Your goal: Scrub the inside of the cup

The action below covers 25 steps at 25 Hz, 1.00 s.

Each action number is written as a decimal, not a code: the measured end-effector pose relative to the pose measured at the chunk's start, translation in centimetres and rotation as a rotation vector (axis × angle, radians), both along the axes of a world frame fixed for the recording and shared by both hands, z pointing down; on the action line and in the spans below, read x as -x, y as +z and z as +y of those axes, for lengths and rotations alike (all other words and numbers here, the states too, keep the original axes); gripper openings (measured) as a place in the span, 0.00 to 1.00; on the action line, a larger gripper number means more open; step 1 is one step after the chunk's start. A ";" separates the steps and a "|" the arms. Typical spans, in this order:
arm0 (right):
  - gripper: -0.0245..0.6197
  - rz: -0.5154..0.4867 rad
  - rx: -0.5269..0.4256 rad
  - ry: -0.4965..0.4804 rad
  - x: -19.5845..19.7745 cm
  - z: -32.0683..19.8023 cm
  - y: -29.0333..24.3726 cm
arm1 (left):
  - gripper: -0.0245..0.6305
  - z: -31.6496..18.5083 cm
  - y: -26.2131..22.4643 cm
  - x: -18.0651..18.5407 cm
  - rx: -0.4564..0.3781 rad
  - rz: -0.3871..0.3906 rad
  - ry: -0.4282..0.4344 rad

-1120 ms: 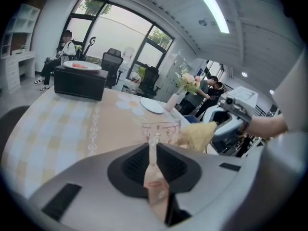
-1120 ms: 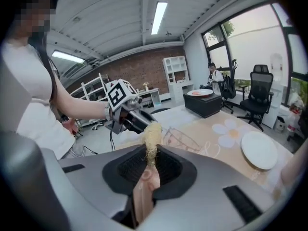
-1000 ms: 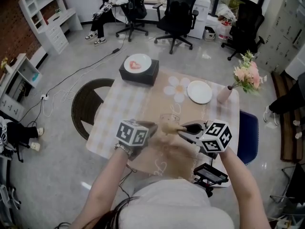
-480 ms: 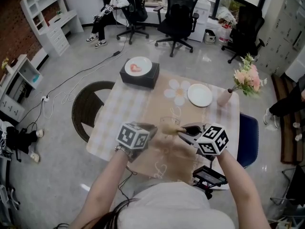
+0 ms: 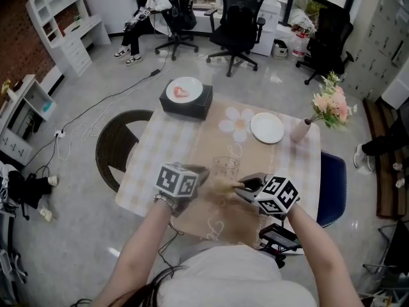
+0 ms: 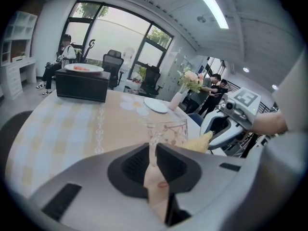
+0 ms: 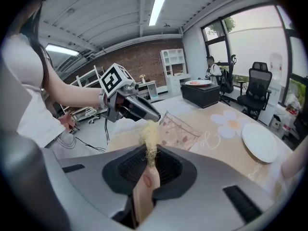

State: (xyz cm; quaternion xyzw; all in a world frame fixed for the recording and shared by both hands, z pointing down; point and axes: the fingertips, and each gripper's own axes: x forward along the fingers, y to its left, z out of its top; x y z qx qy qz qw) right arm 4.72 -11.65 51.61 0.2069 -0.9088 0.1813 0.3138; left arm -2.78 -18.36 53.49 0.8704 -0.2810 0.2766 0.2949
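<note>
A clear glass cup [image 5: 226, 165] with small heart prints stands near the middle of the table [image 5: 160, 152]. My left gripper [image 5: 206, 171] is shut on its rim, and the glass wall runs up between the jaws of the left gripper [image 6: 153, 148] in its own view. My right gripper [image 5: 241, 185] is shut on a pale yellow fibrous scrubber [image 5: 221, 185]. The scrubber [image 7: 150, 134] sits just outside the cup [image 7: 181, 128], on its near side, close under the left gripper. From the left gripper view the scrubber [image 6: 198, 142] shows to the right of the cup [image 6: 168, 131].
At the table's far left is a black box [image 5: 186, 99] with a white plate on it. A second white plate [image 5: 267, 126] and a pink vase of flowers [image 5: 300, 127] are at the far right. A black device [image 5: 278, 236] lies at the near edge. Office chairs stand beyond.
My right gripper has come down and back toward me with the scrubber, which has moved from the cup's mouth to its near side. The left gripper and cup have stayed put.
</note>
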 end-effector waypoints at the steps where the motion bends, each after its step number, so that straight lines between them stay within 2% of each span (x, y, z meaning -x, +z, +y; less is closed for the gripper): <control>1: 0.12 0.014 0.006 -0.012 0.1 0.3 0.4 | 0.11 0.0 0.0 0.0 -0.004 -0.006 0.001; 5: 0.12 0.015 0.014 -0.049 0.5 1.0 0.6 | 0.11 -0.3 0.2 0.2 -0.021 -0.024 0.006; 9: 0.12 -0.065 -0.038 -0.098 1.0 1.3 -1.4 | 0.11 -0.5 0.5 0.4 -0.049 -0.043 0.016; 15: 0.12 -0.190 -0.107 -0.014 -0.4 -1.2 -4.6 | 0.11 -1.1 1.0 0.5 -0.090 -0.076 0.020; 19: 0.12 -0.206 -0.114 0.026 -0.7 -2.6 -4.7 | 0.11 -1.6 1.2 0.7 -0.111 -0.075 0.026; 25: 0.12 -0.219 -0.075 0.059 -0.6 -3.4 -3.5 | 0.11 -2.1 1.4 0.8 -0.138 -0.088 0.026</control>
